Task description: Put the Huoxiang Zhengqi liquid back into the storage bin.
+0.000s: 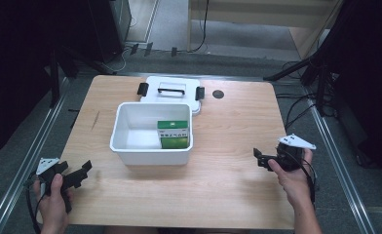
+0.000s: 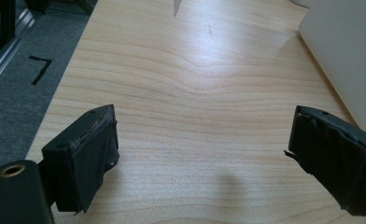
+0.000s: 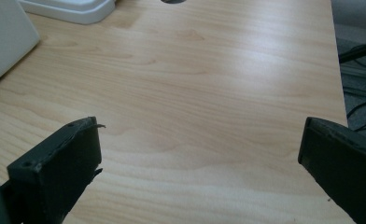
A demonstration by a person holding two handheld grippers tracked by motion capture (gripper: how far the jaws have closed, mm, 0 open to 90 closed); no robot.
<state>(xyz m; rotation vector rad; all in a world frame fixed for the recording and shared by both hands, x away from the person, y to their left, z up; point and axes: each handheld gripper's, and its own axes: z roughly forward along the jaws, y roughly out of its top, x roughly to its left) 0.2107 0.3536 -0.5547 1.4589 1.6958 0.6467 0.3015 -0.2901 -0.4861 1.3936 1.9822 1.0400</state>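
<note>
White bin [image 1: 151,131] between wide-open left gripper [image 1: 77,174] and right gripper [image 1: 260,157]

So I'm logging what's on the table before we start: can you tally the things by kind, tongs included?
White open bin: 1
White lid with black latches, lying behind the bin: 1
Green box inside the bin: 1
Tongs, left and right, both open and empty: 2
Total: 5
</note>
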